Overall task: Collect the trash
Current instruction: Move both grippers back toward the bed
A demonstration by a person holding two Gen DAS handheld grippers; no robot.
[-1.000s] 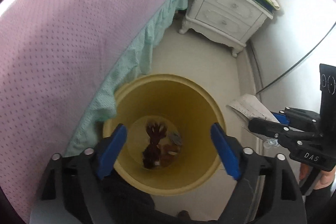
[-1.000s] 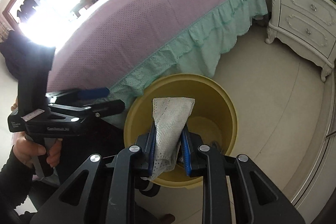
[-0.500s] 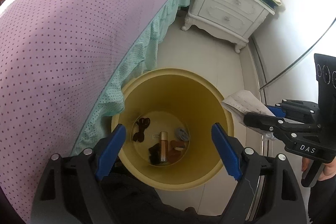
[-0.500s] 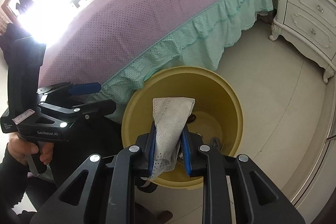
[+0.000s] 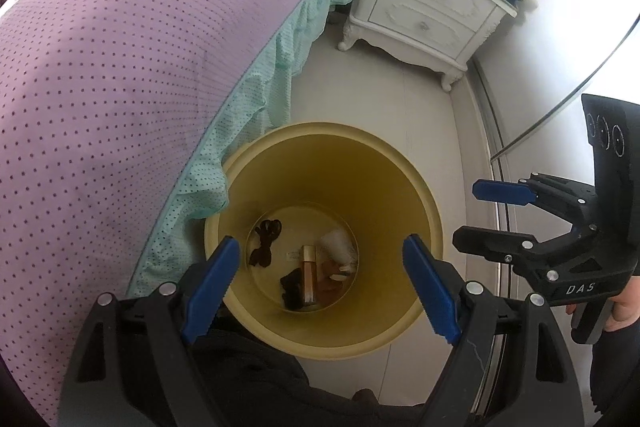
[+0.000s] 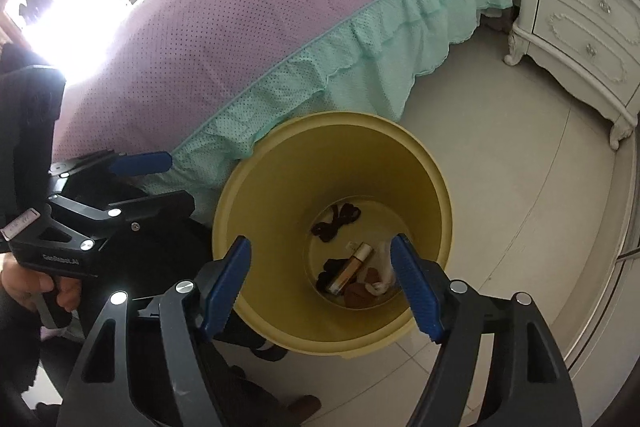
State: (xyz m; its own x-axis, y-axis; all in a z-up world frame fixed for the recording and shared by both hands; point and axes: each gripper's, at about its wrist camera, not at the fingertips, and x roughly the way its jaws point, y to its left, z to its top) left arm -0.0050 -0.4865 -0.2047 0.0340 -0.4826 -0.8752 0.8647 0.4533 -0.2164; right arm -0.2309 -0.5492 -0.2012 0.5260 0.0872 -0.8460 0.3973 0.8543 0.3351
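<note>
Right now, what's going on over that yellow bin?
A person holds both grippers above the yellow bin on the floor beside the bed. The right gripper has just been opening, and nothing is between its fingers; a pale crumpled piece lies at the bottom among a small gold tube and dark scraps. The left gripper is open and empty.

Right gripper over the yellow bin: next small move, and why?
Probably lift the right gripper up and away from the yellow bin. Its jaws have just been opening and nothing is between them now; the white wipe lies at the bin's bottom among the other trash, so this drop looks done.
</note>
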